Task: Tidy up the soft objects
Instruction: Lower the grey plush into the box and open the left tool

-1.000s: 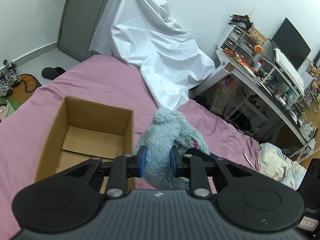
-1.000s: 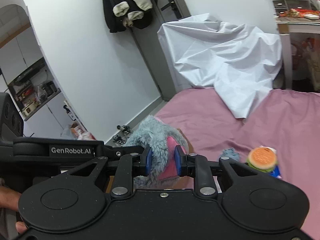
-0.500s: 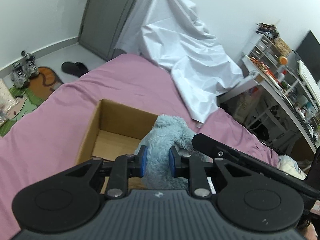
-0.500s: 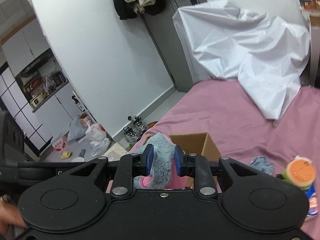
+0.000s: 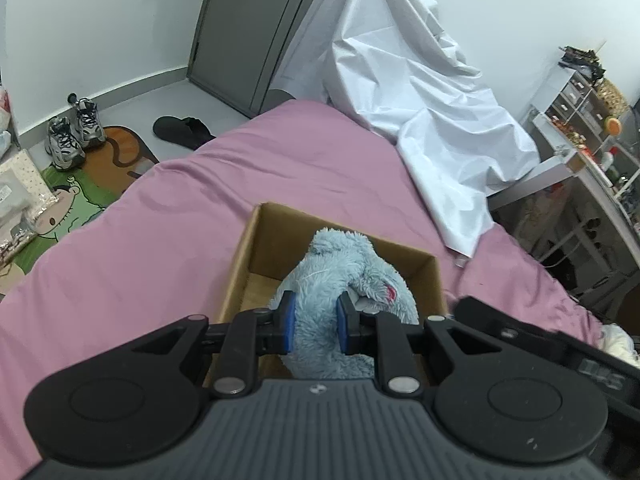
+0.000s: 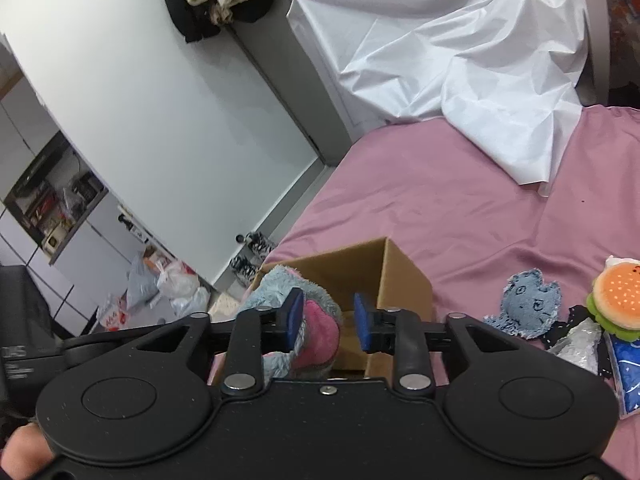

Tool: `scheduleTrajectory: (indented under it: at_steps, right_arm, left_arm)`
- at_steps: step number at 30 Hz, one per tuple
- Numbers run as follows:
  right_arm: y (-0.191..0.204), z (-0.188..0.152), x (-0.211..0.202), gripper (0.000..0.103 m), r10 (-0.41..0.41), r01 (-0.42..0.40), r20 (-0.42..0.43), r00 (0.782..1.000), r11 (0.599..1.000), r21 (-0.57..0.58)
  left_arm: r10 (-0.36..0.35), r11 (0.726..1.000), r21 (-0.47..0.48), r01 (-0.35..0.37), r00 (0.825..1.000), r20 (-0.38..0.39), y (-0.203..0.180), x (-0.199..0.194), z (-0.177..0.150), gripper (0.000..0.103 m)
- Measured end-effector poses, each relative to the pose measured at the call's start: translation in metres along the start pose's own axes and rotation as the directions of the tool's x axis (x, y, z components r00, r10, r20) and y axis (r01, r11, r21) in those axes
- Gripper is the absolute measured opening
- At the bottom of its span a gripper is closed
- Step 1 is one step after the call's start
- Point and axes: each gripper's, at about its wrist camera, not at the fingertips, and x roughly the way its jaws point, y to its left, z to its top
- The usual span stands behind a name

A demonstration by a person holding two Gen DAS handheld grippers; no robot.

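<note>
A fluffy light-blue plush toy (image 5: pixel 340 272) with a pink patch hangs over the open cardboard box (image 5: pixel 256 248) on the pink bed. My left gripper (image 5: pixel 316 322) is shut on the plush, its blue pads pressed into the fur. My right gripper (image 6: pixel 328 320) is open; the plush's pink part (image 6: pixel 320 336) lies against its left pad, with a gap to the right pad. The box (image 6: pixel 404 280) also shows in the right wrist view, behind the fingers.
A white sheet (image 5: pixel 420 92) drapes over the bed's far end. A small blue plush (image 6: pixel 528 304), a burger plush (image 6: pixel 616 300) and a blue packet (image 6: pixel 624 376) lie on the bed to the right. Shoes (image 5: pixel 72 132) and a mat are on the floor at left; a desk (image 5: pixel 592 168) stands at right.
Both grippers carried the plush left until it hangs over the box. My right gripper, which was shut on the plush, has opened.
</note>
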Motion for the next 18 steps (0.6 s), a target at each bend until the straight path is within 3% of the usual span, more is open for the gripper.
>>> scheduleTrajectory:
  at_steps: [11,18]
  right_arm:
    - [0.010,-0.013,0.000,0.050,0.010,-0.010,-0.008,1.000,0.999,-0.053]
    - [0.010,-0.019,-0.001,0.053,-0.026,0.027,0.027,0.999,0.998,-0.053]
  left_arm:
    - [0.040,0.999,0.007,-0.040,0.999,-0.033,0.005,0.031,0.001,0.022]
    - [0.065,0.998,0.003,-0.065,0.997,-0.033,0.010,0.023,0.001,0.029]
